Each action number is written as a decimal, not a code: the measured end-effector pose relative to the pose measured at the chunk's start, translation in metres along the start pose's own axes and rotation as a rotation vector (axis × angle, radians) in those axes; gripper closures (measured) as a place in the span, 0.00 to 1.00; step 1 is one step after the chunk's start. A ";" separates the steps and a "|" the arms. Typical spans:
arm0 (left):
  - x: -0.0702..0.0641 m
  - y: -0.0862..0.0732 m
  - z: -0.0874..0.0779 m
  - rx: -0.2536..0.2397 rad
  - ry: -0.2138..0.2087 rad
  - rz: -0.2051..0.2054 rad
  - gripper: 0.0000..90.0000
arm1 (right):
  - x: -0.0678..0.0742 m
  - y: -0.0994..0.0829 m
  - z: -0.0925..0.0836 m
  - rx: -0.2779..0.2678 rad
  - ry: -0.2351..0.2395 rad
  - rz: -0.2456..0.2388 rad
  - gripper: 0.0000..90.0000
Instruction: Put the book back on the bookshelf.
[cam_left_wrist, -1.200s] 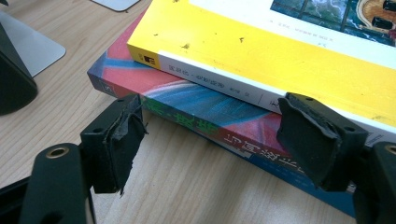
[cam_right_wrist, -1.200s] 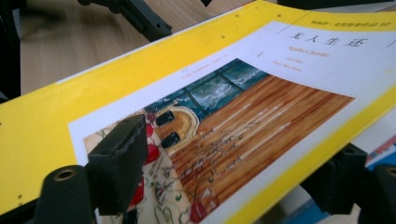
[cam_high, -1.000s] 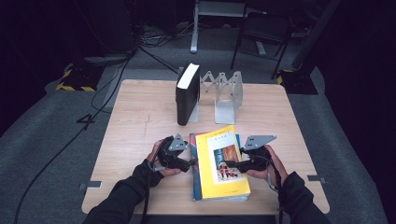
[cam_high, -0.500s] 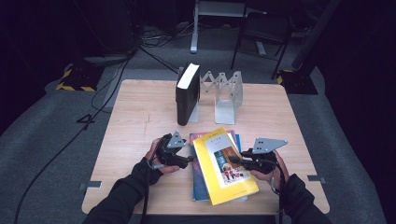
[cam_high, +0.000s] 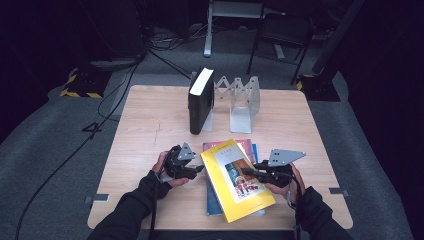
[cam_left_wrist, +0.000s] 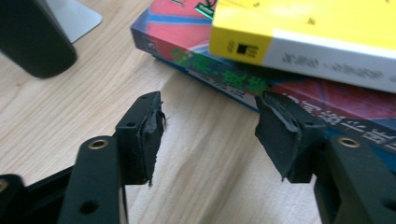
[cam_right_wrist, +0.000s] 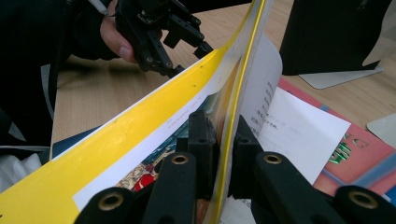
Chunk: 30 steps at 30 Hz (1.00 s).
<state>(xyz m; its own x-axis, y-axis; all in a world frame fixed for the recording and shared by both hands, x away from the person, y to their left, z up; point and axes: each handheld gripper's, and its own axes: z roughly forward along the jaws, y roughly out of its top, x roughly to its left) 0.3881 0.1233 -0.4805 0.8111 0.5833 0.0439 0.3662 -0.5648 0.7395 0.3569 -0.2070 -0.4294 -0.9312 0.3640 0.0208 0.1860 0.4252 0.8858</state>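
Yellow book cover (cam_right_wrist: 154, 116) pinched: right gripper (cam_right_wrist: 223, 140) | left gripper (cam_left_wrist: 210, 135) fingers spread, closing, empty

This looks like a lab or recording studio set up for filming, not a home. A pale wooden square surface (cam_high: 150, 130) stands alone on grey carpeted floor (cam_high: 55, 150), with darkness all around and light falling on the surface alone. Black cables (cam_high: 125, 80) trail loosely across the carpet toward the back. Yellow-and-black striped hazard tape (cam_high: 77, 92) marks a low base at the left, and a similar patch lies at the right. Behind the surface stand a grey metal stand leg (cam_high: 207, 35) and a dark chair (cam_high: 275, 45). Small grey tape marks (cam_high: 96, 198) sit on the carpet at the surface's near corners.
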 end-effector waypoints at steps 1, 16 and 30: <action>0.001 0.000 0.000 -0.007 0.004 -0.008 0.47 | 0.001 0.001 0.002 -0.001 0.006 0.000 0.91; 0.023 0.017 -0.022 -0.212 -0.027 -0.102 0.57 | -0.002 0.014 -0.001 -0.100 -0.016 -0.067 0.89; 0.032 0.071 -0.042 -0.369 -0.079 -0.062 0.64 | -0.012 0.036 -0.009 -0.060 -0.047 -0.121 0.78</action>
<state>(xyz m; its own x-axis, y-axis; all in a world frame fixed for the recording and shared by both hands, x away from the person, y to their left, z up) 0.4205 0.1262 -0.3986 0.8302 0.5553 -0.0499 0.2385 -0.2728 0.9320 0.3722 -0.2035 -0.3932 -0.9298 0.3518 -0.1086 0.0525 0.4187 0.9066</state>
